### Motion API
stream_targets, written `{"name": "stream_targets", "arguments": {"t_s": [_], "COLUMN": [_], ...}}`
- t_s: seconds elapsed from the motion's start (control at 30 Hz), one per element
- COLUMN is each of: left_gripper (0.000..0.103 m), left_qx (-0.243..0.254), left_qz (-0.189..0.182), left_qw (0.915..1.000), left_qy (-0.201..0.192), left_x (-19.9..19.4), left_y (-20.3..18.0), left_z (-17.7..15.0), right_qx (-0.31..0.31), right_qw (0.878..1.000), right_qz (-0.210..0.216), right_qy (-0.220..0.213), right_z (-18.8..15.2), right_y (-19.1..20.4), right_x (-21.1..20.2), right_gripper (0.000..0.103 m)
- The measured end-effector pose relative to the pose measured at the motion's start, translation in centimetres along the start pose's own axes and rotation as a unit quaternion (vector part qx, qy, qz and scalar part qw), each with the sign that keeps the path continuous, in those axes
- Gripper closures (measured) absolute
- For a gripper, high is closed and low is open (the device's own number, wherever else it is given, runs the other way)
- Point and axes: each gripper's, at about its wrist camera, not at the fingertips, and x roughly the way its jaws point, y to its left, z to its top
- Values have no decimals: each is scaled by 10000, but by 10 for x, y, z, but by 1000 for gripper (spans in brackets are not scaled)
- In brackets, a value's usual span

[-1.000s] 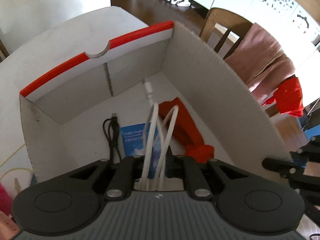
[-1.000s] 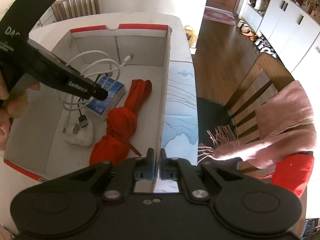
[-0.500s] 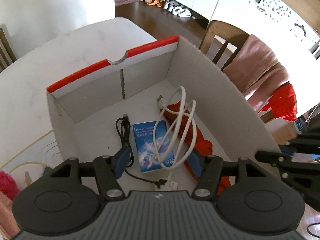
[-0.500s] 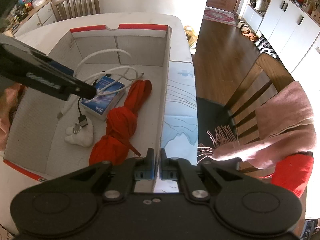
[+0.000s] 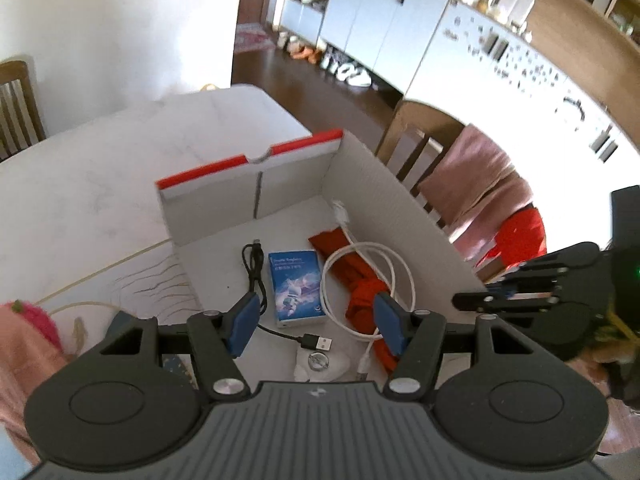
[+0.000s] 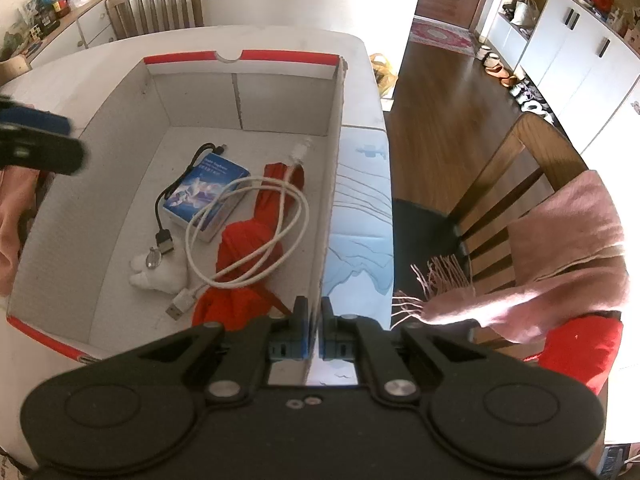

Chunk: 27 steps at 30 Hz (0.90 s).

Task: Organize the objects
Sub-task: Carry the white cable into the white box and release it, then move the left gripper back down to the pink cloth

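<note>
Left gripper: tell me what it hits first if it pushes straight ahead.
Probably the blue box on the carton floor, between the open left gripper fingers; the black cable lies nearer, so depth is uncertain.

Black left gripper [image 5: 316,326] and right gripper [image 6: 315,334], blue pads, silver screws.

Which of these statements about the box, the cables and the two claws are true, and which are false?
1. The white cable lies inside the cardboard box. True.
2. The left claw grips the white cable. False: it is open and holds nothing.
3. The right claw is shut on the box wall. True.
4. The blue packet lies on the table outside the box. False: it lies inside the box.
5. The white cable lies partly on the red cloth. True.
</note>
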Motion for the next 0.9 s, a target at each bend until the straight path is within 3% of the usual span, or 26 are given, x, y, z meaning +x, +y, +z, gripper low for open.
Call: {"name": "stream_targets", "arguments": {"t_s": [0.3,0.67,0.73,0.8,0.9], "left_gripper": [41,41,41,41,41], "left_qx": [-408,-1755,-1879,-1953,-2114], "left_qz": [357,653,773,899,996], "left_qw": [9964,9785,9750,9725,9684], "left_qy": [-646,-862,-900,-898,-872], "left_x": [-63,-99,-103,-105,-107], "left_y": [32,92,100,107,119], "left_z": [-45,-117,-130,-138,-150], "right_qx": [269,351,338,387,513], "right_qw": [9995,9989,9993,9991,9982], "right_qz": [145,296,126,39,128], "right_qy": [73,16,18,157,280], "right_z": [1,6,8,12,16], "right_y": [-7,-7,-5,-5,-8], "right_x": [1,-4,-5,-4,-3], "right_gripper": [97,85,68,42,35]}}
